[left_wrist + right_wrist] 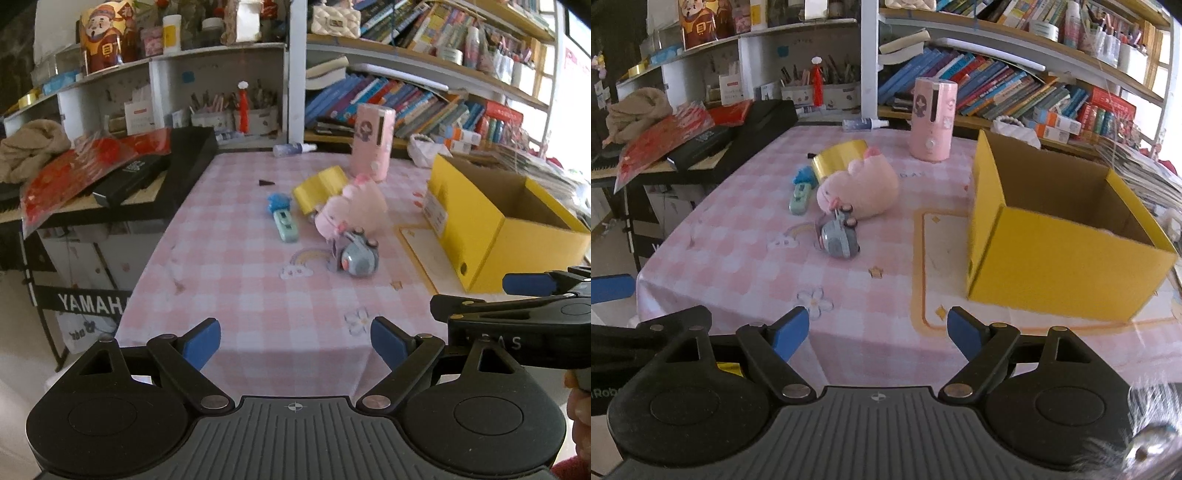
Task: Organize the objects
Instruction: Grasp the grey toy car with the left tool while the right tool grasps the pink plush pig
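On the pink checked tablecloth [240,295] lie a pink plush pig [351,210] [864,188], a grey-blue toy car [358,254] [838,236] touching its front, a mint-green toy [286,221] [799,197], a small blue piece [279,201] [803,177] and a gold tape roll [321,188] [838,155]. An open yellow cardboard box [476,236] [1052,258] stands to the right, with nothing visible inside. My left gripper [295,339] hovers open over the table's near edge, well short of the toys. My right gripper [875,328] is open beside it, nothing between its fingers.
A tall pink humidifier [371,144] [932,122] stands behind the toys, with a spray bottle [293,148] lying at the back edge. A black keyboard [147,177] piled with red packets flanks the table's left. Crowded bookshelves [406,99] rise behind.
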`<state>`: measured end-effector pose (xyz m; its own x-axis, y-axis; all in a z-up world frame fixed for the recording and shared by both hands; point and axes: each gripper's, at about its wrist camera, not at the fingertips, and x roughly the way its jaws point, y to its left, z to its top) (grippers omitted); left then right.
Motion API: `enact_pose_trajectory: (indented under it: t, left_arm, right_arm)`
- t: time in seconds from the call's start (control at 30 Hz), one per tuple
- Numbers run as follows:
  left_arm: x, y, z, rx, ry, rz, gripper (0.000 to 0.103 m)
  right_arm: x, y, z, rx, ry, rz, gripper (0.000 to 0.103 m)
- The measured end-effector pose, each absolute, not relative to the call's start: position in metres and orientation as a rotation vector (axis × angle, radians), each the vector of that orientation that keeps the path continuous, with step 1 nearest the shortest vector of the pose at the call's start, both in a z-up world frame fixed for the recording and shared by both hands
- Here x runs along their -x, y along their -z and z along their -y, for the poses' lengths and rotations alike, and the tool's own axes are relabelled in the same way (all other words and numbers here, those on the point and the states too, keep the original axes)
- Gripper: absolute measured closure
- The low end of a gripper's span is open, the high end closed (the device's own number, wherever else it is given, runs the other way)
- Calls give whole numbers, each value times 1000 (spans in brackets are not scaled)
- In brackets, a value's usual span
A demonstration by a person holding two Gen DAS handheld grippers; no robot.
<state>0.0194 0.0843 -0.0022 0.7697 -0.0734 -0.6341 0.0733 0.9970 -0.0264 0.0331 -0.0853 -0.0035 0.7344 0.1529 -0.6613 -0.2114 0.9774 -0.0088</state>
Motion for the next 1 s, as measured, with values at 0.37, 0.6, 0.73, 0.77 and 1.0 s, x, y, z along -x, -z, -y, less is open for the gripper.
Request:
enact_pose_trajectory:
  t: [0.37,0.6,0.73,0.77,1.0]
  left_arm:
    - [-75,12,-74,15,83,-712,13]
    - [-109,22,-61,34,107,-753,13]
    - [-125,24,-51,36,113,-758,13]
    - [-128,25,-49,34,113,-756,13]
    - [-153,35,-34,24,135,-766,17]
  right_arm:
    - [-104,-10,81,75,-239,-653,22]
    - [-142,-17,83,75,-287,-626,21]
    - [-162,-20,88,56,-302,-622,18]
    - [-165,-20,90,54,-303,-619,17]
    - [-186,-22,95,57,-309,-602,12]
